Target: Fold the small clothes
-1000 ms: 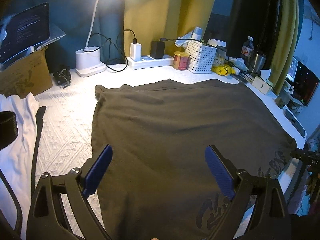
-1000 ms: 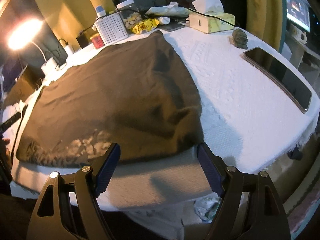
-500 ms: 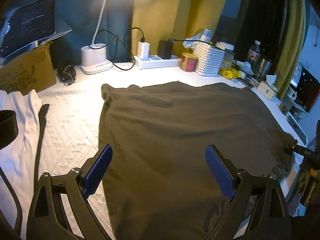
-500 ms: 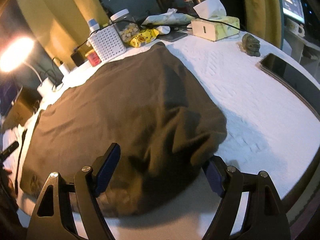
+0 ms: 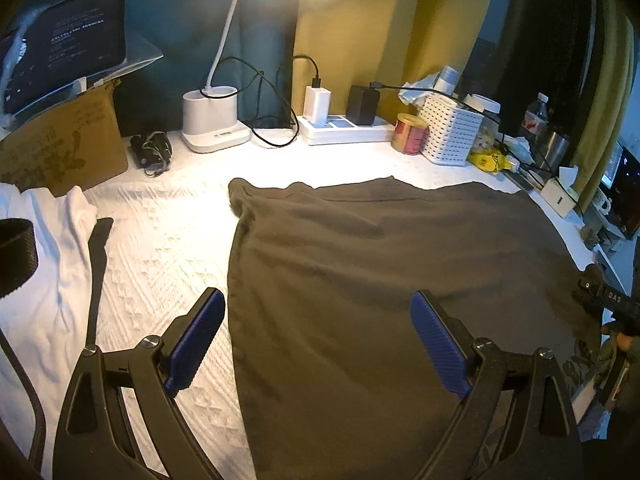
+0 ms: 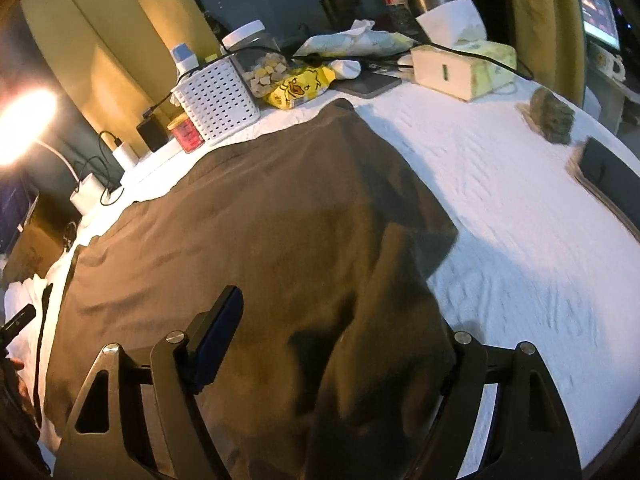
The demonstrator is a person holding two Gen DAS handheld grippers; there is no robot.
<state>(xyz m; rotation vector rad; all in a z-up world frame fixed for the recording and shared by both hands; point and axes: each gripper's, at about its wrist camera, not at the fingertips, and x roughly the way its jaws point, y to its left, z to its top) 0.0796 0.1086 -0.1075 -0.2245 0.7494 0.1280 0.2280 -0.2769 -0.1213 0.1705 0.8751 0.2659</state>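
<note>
Dark olive-brown T-shirt [image 5: 384, 280] lies spread over the middle of the desk [image 5: 160, 248], which is covered in a white textured cloth. In the left wrist view the left gripper [image 5: 318, 340] hovers low at the bottom of the frame, jaws wide, nothing between them; the shirt's left edge runs up between the two blue pads. In the right wrist view the right gripper [image 6: 340, 344] sits at the bottom centre with jaws spread; a raised fold of the shirt [image 6: 280, 240] bunches up between them and hides the right-hand pad, so whether cloth is actually pinched, I cannot tell. The shirt's right side is rumpled and lifted there, casting a shadow on the white cloth. Along the far edge of the desk: lit desk lamp [image 5: 214, 120] at upper centre, white power strip [image 5: 344, 128], red tin [image 5: 410, 134], white perforated basket [image 5: 450, 136]. White garment [image 5: 44, 264] lies at the left of the frame, cardboard box [image 5: 60, 148] behind it. Tissue box [image 6: 464, 68] at upper right of the right wrist view.
</note>
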